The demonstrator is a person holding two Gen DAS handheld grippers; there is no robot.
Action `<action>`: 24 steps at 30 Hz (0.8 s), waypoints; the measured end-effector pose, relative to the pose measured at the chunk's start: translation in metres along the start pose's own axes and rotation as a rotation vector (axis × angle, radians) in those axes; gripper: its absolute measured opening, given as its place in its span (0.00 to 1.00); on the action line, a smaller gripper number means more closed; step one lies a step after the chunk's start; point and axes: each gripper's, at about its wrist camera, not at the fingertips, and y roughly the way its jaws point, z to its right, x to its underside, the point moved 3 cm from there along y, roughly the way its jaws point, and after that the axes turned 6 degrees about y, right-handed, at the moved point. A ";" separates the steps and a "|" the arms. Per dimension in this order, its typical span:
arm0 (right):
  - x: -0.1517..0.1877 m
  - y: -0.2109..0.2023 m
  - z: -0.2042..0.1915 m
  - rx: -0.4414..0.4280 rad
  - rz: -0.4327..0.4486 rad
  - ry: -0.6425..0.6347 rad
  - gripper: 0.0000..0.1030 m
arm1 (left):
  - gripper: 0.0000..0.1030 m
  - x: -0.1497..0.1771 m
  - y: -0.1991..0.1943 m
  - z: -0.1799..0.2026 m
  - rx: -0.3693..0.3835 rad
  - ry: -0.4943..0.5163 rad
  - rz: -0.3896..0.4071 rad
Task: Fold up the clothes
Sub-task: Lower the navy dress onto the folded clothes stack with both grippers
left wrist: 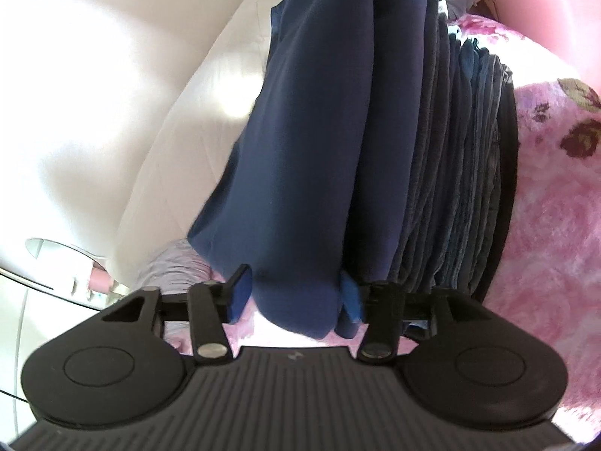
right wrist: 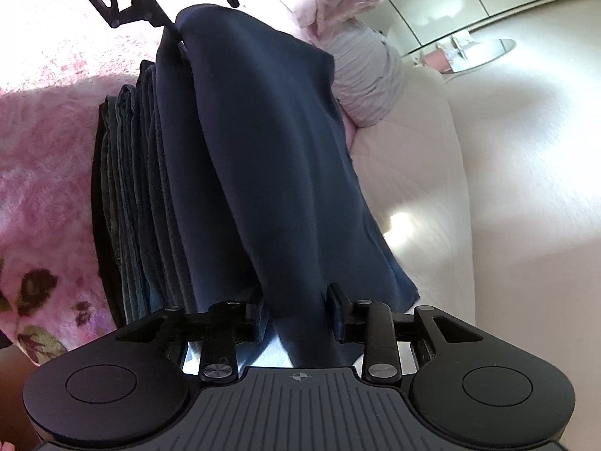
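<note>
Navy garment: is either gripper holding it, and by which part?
Both seem to. The left gripper and right gripper each straddle one end of the folded navy garment, lying on a stack of folded clothes. Firm pinching cannot be told.

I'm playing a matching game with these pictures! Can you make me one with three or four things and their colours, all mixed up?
Things:
1. garment between the grippers
2. fluffy blanket
3. pile of folded clothes
4. bunched cloth

Colours:
A. pink with dark flowers
B. pale lilac-grey
C. navy blue
D. mixed dark greys and blues

Pairs: 1-C, 2-A, 3-D, 4-B
</note>
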 end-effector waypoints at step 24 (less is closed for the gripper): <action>0.012 -0.019 -0.001 -0.009 -0.071 0.087 0.42 | 0.31 0.009 -0.022 -0.010 0.071 -0.169 -0.072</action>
